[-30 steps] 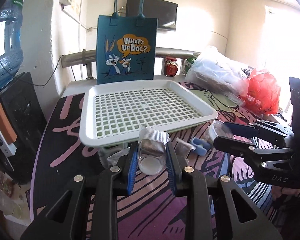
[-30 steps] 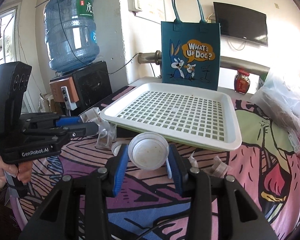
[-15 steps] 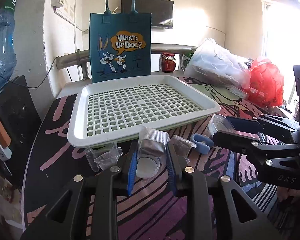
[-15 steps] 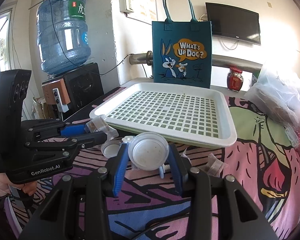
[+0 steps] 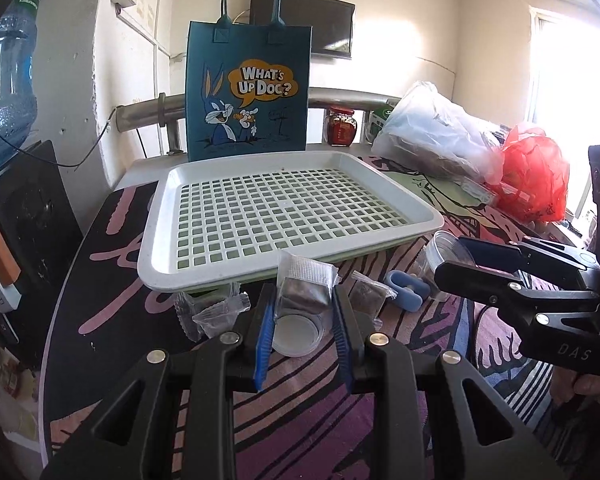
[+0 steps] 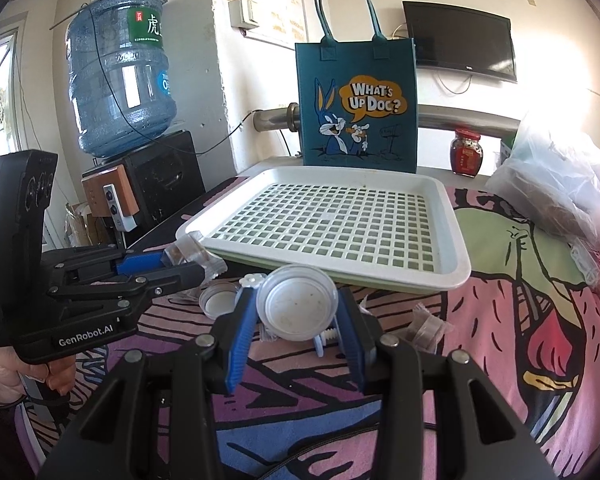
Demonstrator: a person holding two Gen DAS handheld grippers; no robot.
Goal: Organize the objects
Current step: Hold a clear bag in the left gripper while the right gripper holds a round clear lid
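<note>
My left gripper (image 5: 302, 298) is shut on a clear packet with a dark block inside (image 5: 304, 286), held above the table in front of the white grid tray (image 5: 284, 208). A small clear round dish (image 5: 298, 336) lies on the table under it. My right gripper (image 6: 298, 312) is shut on a clear round lid (image 6: 296, 308), held off the table before the tray (image 6: 340, 224). The right gripper also shows in the left wrist view (image 5: 456, 258), and the left gripper with its packet shows in the right wrist view (image 6: 188, 264).
More clear packets (image 5: 210, 312) and a blue clip (image 5: 404, 286) lie on the patterned cloth near the tray. A teal tote bag (image 5: 248, 92) stands behind the tray. Plastic bags (image 5: 440, 136) and a red jar (image 5: 342, 126) sit at the back right. A water bottle (image 6: 120, 76) stands left.
My left gripper has lifted the packet slightly and drawn back, uncovering the round dish on the table. My right gripper has moved a little toward the tray with the lid.
</note>
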